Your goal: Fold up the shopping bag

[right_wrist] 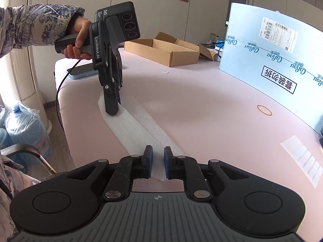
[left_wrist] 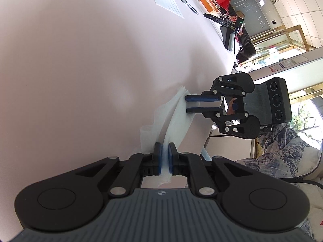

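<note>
The white shopping bag lies as a long narrow folded strip on the pink table, near its left edge. My left gripper is shut on one end of the bag; in the right wrist view it stands tilted down on the strip's far end. My right gripper is at the strip's near end, its pads a little apart with the bag's end between them. In the left wrist view it shows the same small gap at the bag's edge.
A large light-blue box stands at the right. An open cardboard box and a phone lie at the far side. A rubber band and a clear sheet lie on the table. A pen lies farther off.
</note>
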